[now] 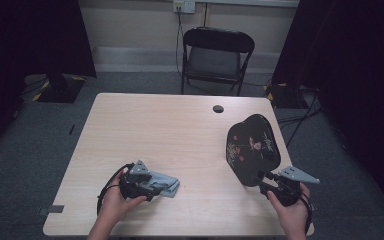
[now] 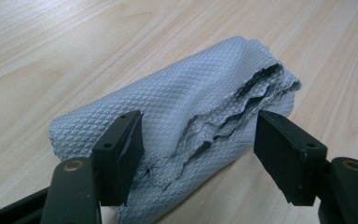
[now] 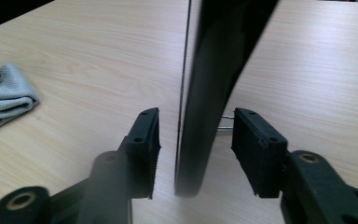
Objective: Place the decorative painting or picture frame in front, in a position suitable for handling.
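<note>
While the right tongs [image 3: 196,140] sit released around the upright tray's [image 1: 252,147] edge at the table's right, the left tongs [image 2: 198,149] straddle the cloth [image 2: 177,112] unclenched; next they'd need to squeeze it

No readable text, labels, numbers in any view.

Lower left of the high view, the left gripper [image 1: 156,191] is black, topped by a grey three-cornered plate, with a black cable looping beside it. Lower right, the right gripper [image 1: 261,178] looks the same. Close up, the fingers [image 2: 119,156] are blocky black pads (small screws, brass-coloured pivot rings behind).
</note>
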